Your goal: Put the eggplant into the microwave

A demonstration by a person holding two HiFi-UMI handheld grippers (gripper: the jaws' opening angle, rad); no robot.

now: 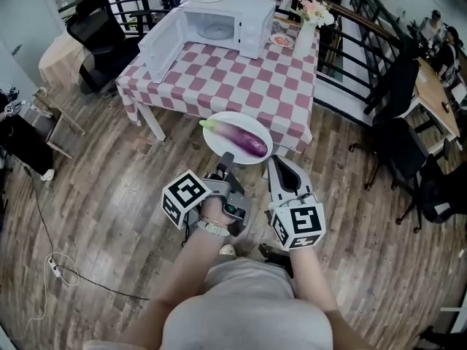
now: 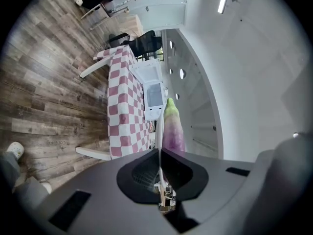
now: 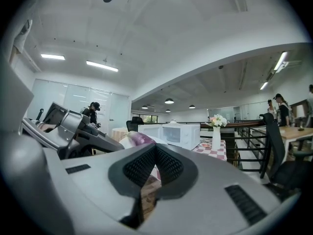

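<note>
A purple eggplant (image 1: 244, 141) with a green stem lies on a white plate (image 1: 219, 122), which is held in the air just short of the table's near edge. My left gripper (image 1: 225, 159) is shut on the plate's near rim; in the left gripper view that rim (image 2: 159, 126) runs as a thin line into the closed jaws, with the eggplant (image 2: 172, 126) beyond. My right gripper (image 1: 273, 162) is shut at the plate's right rim. The white microwave (image 1: 219, 24) stands at the table's far side with its door (image 1: 160, 46) swung open.
The table (image 1: 241, 79) has a red-and-white checked cloth, a vase of flowers (image 1: 306, 31) and a small dish (image 1: 281, 40) beside the microwave. A black railing (image 1: 350, 57) runs behind and to the right. Office chairs (image 1: 98, 35) stand at the left, and a cable (image 1: 58, 268) lies on the wooden floor.
</note>
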